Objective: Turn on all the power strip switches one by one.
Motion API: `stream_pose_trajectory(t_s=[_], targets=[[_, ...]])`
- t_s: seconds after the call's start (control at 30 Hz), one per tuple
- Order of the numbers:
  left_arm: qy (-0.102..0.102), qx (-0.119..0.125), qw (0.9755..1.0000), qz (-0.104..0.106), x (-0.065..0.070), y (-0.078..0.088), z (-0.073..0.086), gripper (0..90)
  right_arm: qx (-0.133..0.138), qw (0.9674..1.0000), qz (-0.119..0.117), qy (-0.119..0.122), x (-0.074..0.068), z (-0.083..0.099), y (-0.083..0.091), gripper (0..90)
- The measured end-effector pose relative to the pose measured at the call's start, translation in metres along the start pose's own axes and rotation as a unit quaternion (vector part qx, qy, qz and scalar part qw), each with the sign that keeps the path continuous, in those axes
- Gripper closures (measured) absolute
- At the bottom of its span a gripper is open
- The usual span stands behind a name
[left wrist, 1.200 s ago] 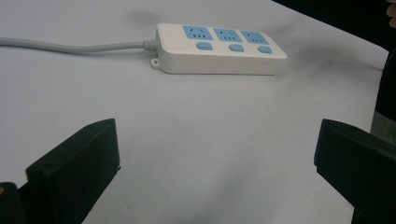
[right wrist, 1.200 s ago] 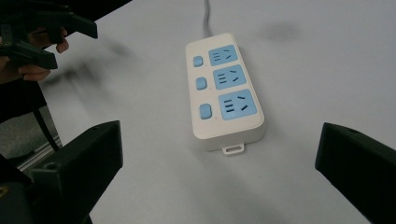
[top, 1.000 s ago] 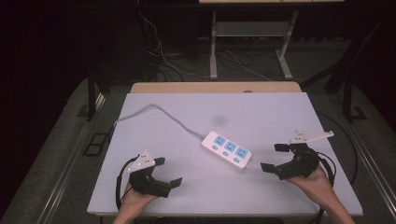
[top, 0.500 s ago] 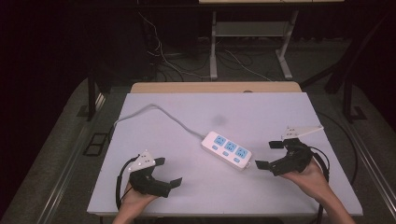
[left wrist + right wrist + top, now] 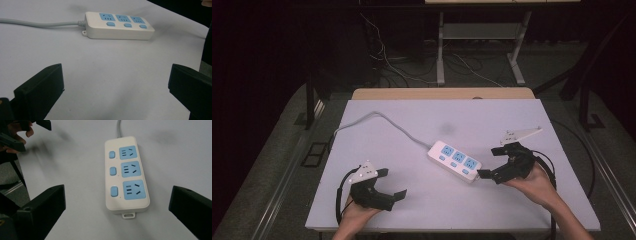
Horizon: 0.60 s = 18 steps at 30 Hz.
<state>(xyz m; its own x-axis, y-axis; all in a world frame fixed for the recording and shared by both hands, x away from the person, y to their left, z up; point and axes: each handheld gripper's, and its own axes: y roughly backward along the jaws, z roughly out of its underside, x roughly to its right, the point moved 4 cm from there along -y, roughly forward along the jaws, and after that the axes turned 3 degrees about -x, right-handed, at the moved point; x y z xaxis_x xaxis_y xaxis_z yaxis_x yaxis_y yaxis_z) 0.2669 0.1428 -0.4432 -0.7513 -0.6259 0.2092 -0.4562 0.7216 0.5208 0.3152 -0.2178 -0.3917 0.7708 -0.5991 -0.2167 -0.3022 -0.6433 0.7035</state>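
Your power strip (image 5: 455, 162) lies flat near the middle of the table (image 5: 422, 210), slightly right of centre, set at a diagonal. It is a smooth white plastic bar with rounded corners, three pale blue sockets (image 5: 129, 171) in a row and three small blue rounded buttons (image 5: 113, 171) beside them. A small mounting tab sticks out from its end. A round grey cord (image 5: 377, 117) leaves its far end and curves across to the table's left edge. The table surface is matte, pale and flat.

Your right gripper (image 5: 495, 162) sits just beside the near end of the strip, its black, blocky jaws spread wide and holding nothing; seen from the right gripper view, the strip lies between them, not touched. Your left gripper (image 5: 389, 183) rests near the front left of the table, well apart from the strip, jaws likewise spread wide with only bare table between them.
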Motion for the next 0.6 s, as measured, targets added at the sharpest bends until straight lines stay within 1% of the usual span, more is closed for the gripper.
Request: stream_pose_trajectory(t_s=[0.43,0.47,0.53,0.57,0.6], targets=[[-0.001,-0.003,1.0000,0.001,0.000,-0.001,0.000,0.0,-0.038,0.9992,0.000,0.014,0.004,-0.008,-0.025,0.9],[-0.002,-0.003,1.0000,0.002,0.000,-0.001,0.000,0.0,-0.041,0.9991,-0.002,0.014,0.005,-0.008,-0.026,5.0],[-0.003,-0.003,1.0000,0.003,0.001,-0.001,0.000,0.0,-0.039,0.9990,-0.015,0.018,0.005,-0.010,-0.028,16.1],[-0.004,-0.003,1.0000,0.004,0.001,-0.001,0.000,0.0,-0.041,0.9987,-0.021,0.021,0.005,-0.010,-0.029,16.4],[-0.004,-0.003,1.0000,0.005,0.001,-0.001,0.000,0.0,-0.046,0.9985,-0.021,0.021,0.005,-0.011,-0.031,19.3]])
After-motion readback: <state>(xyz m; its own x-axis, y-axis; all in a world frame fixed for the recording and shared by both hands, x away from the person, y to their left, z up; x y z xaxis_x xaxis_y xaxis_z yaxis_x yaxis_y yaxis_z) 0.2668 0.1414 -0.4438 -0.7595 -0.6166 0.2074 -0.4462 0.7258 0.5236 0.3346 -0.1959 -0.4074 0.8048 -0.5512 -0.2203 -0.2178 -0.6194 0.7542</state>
